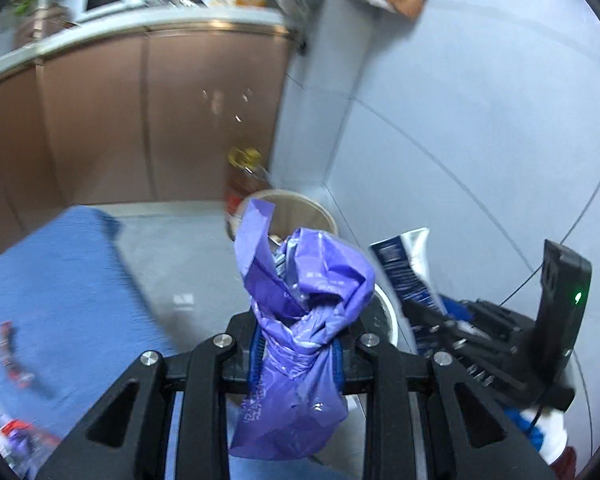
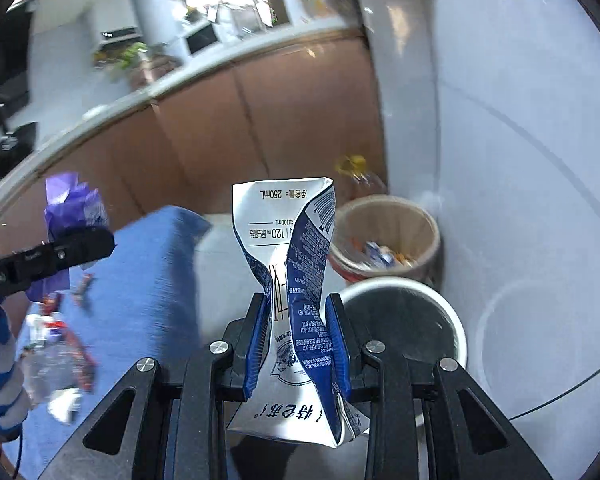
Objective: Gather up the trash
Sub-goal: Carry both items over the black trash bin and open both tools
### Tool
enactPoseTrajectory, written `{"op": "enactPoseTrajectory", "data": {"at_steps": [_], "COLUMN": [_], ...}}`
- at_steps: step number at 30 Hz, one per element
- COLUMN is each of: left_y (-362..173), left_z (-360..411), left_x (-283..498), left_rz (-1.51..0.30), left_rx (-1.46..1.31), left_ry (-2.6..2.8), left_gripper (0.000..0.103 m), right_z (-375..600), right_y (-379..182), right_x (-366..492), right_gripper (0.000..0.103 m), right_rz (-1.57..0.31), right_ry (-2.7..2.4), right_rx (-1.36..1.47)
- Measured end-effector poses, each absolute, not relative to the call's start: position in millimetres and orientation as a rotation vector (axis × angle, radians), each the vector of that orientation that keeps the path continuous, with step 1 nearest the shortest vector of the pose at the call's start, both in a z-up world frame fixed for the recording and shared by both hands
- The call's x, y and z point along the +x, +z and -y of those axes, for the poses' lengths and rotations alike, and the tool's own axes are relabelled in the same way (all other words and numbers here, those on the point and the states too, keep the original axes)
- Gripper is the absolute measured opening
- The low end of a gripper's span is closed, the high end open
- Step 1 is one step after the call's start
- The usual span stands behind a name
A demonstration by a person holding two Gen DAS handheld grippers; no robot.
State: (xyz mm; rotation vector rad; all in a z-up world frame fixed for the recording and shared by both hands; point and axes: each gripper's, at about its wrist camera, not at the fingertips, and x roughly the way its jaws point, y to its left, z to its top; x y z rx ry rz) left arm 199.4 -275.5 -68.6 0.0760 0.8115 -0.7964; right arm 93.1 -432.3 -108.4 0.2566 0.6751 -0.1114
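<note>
Clamping purple wrapper point(image 1: 300, 320) in left hand-held gripper point(image 1: 296, 354), crushed milk carton point(image 2: 296, 280) in right hand-held gripper point(image 2: 297, 336)

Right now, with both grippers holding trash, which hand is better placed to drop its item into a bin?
Probably right. The right gripper, shut on the milk carton, sits just above the white bin. The left gripper holds the purple bag further back.
</note>
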Motion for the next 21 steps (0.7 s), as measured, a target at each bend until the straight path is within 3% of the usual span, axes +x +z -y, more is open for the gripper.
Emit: {"op": "enactPoseTrajectory", "data": {"at_steps": [11,12,14,16,21], "left_y": [-145,-151,-162,-166,-166], "left_z": [380,385,394,395,393], "left_x": [232,235,240,244,253], "left_rz": [-0.976,-0.991,-1.015,-1.018,-1.025], "left_rx": [0.128,0.126,0.11,0.094,0.052], "left_ry": [-0.858,-0.859,-0.859,-0.846,-0.833], "left_gripper": [0.03,0.032,0.049,0.056,0.056], "right_z": [505,509,516,521,524], "right_y": [-195,-199,-210,-217,-223], "right_x": [126,129,133,134,132], "right_gripper": [0.029,0.029,0.029,0.029,0.029], "right_rz": [-0.812,-0.819,-0.834,-0.846,-0.856], "right_ry": [-0.22,-0.224,-0.242,-0.267,-0.291], "right_rx": [0.365,0.371,0.38,0.375,0.377]}}
